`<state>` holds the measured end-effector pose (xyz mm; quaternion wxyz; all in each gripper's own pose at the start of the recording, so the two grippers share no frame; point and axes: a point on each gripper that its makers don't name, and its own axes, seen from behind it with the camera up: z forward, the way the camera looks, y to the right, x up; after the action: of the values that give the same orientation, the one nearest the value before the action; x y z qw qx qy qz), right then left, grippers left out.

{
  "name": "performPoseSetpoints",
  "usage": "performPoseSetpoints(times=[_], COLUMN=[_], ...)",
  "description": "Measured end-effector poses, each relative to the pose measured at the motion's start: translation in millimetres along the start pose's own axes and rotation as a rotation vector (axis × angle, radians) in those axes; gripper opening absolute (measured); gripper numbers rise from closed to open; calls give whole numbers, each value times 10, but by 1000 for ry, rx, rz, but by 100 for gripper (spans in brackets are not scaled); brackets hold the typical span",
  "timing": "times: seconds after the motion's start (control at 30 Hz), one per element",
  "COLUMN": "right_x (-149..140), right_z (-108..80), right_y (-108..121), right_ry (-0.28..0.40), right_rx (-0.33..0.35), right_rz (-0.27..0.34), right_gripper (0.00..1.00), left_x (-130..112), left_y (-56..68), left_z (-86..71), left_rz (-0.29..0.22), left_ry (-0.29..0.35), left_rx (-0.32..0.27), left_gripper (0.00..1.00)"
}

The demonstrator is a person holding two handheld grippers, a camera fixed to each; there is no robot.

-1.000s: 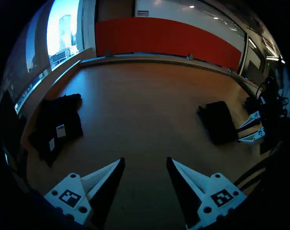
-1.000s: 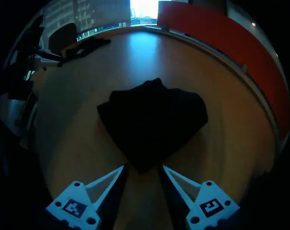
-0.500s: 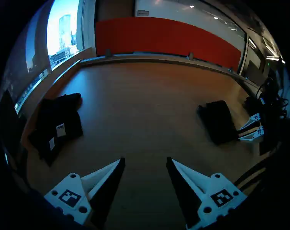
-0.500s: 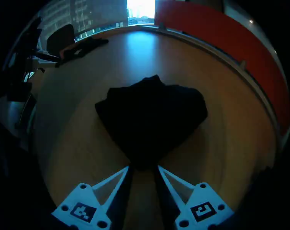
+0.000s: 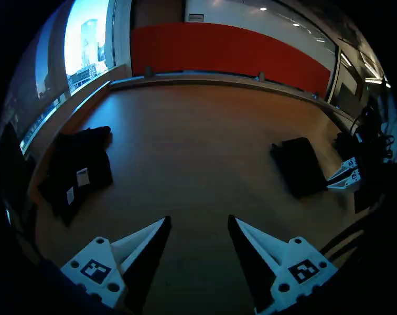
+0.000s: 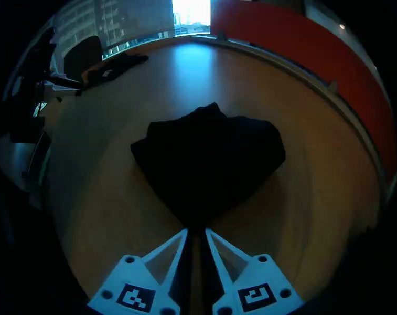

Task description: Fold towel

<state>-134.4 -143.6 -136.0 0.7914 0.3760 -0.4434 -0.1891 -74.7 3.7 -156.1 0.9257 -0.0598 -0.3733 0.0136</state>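
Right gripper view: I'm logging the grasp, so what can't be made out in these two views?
1. Right gripper view: whether the jaws of the right gripper pinch the towel corner; black cloth merges with the dark jaws.
2. Left gripper view: the towel's folds; far, small, dark.
3. Left gripper view: what the dark pile is; dim, blurred.

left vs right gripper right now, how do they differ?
The left gripper has its fingers wide apart; the right gripper has them nearly together. The left gripper points at bare table; the right gripper pinches the near corner of the dark towel. Both have white fingers with black square markers.
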Motion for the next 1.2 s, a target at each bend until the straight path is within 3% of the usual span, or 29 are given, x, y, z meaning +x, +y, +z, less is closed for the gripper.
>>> performPoseSetpoints(times=[0.3,0.5,0.83,1.2], right_x=[21,180,779,1562], right_z=[-13,-105,-406,-857], right_y=[20,56,182,301], right_ry=[12,42,132,227], right_rx=[-12,-20,-43,-79], right_rz=[-7,-21,-44,-124], right_gripper=[5,5,5,5], left_x=[-2,0,92,317], left_y=[-1,9,35,53], left_z=[15,29,40,4], left_rz=[0,3,-2,-5], left_ry=[-2,-2,19,61], left_rx=[-2,-5,-15,-28], left_gripper=[80,79,79,79])
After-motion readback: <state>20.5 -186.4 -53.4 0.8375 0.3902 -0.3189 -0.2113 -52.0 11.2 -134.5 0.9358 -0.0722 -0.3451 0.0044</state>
